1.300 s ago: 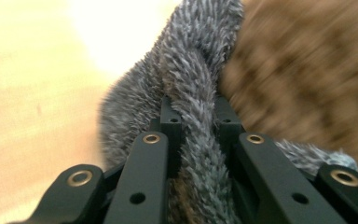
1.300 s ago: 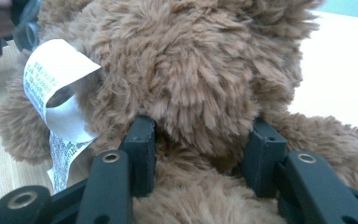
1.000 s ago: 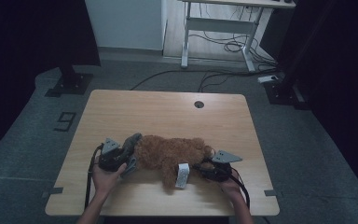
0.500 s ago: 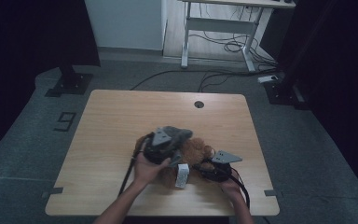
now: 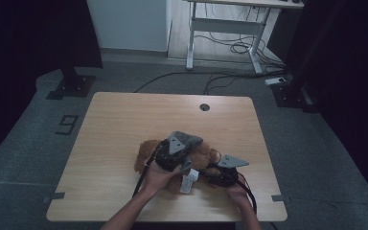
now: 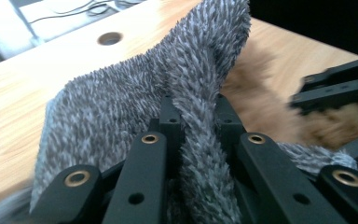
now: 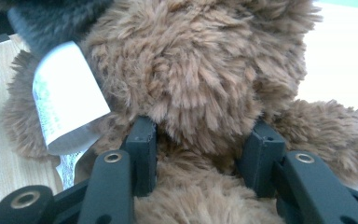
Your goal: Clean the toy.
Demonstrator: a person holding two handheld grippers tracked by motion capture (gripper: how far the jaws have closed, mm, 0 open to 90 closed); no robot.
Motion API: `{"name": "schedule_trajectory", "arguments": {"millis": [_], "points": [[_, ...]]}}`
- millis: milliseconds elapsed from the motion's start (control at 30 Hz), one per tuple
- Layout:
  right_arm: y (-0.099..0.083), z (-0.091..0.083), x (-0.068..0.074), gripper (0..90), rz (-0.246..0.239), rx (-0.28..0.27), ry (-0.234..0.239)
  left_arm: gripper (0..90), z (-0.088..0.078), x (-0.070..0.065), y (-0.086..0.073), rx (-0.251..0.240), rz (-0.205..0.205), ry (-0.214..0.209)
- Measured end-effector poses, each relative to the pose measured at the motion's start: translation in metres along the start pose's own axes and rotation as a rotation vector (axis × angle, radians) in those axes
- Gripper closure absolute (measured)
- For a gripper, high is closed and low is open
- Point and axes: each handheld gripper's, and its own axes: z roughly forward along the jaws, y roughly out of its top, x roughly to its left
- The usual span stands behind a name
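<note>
Both grippers grip a brown plush bear and its grey cloth near the front edge of the wooden surface.
High view: the bear [image 5: 146,154] lies lengthwise left to right, the left gripper [image 5: 188,165] over it, the right gripper [image 5: 210,172] at its right end; a dim room, cables on the floor. Left gripper view: jaws nearly closed, pinching a fold of grey cloth [image 6: 186,84]. Right gripper view: jaws partly open, having just closed a little, clamping brown fur beside a white tag [image 7: 65,95].
</note>
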Motion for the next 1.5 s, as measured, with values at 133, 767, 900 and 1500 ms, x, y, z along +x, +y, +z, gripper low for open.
{"name": "schedule_trajectory", "arguments": {"millis": [133, 767, 900, 1500], "points": [[0.0, -0.001, 0.0, 54.5, 0.0, 0.002, 0.003, 78.3, -0.013, 0.03, -0.011, 0.011, -0.036, 0.059], [-0.001, -0.001, 0.001, 55.2, -0.001, 0.014, 0.012, 79.2, -0.044, 0.104, -0.087, 0.117, -0.229, 0.122], [-0.001, -0.001, 0.0, 55.1, 0.002, 0.016, 0.011, 79.8, -0.048, 0.111, -0.086, 0.115, -0.25, 0.099], [-0.001, -0.008, -0.002, 34.7, 0.069, 0.033, 0.025, 79.1, -0.025, 0.068, -0.023, 0.063, -0.127, 0.022]]}}
